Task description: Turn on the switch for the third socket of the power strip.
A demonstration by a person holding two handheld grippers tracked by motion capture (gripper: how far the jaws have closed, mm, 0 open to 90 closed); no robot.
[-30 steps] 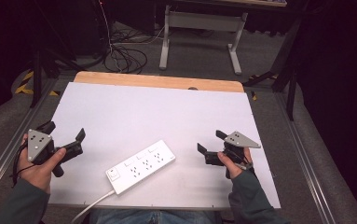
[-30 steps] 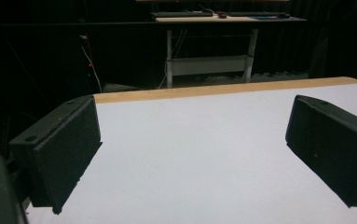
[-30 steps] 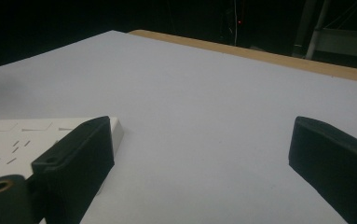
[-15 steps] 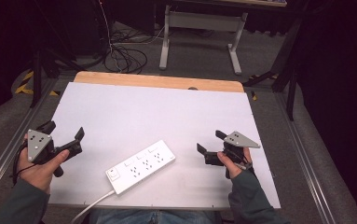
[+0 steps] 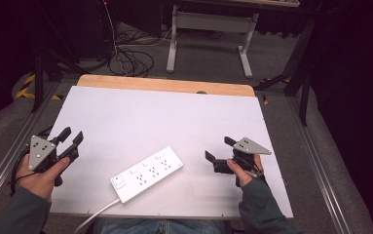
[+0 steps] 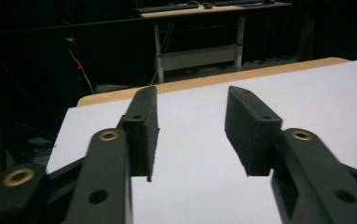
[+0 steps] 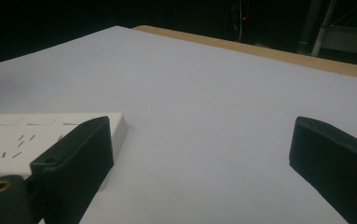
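Observation:
A white power strip (image 5: 147, 173) lies at an angle near the front middle of the white table top (image 5: 155, 112). Its white cable (image 5: 94, 217) runs off the front edge. My left gripper (image 5: 73, 135) is held at the table's left edge, well left of the strip. Its jaws have just been closing, and they stand partly apart with nothing between them (image 6: 192, 135). Right of the strip, my right gripper (image 5: 218, 148) is open and empty. In the right gripper view the strip's end (image 7: 27, 135) lies just beyond the left jaw, and the gripper (image 7: 199, 144) stands wide.
A wooden strip (image 5: 164, 85) borders the table's far edge. Beyond it on the dark floor lie loose cables (image 5: 130, 58) and a desk frame's legs (image 5: 208, 29). Metal rails (image 5: 320, 175) run along both sides of the table.
The left gripper's jaws have drawn closer together, with nothing between them. Both hands, the right gripper and the power strip have stayed where they were.

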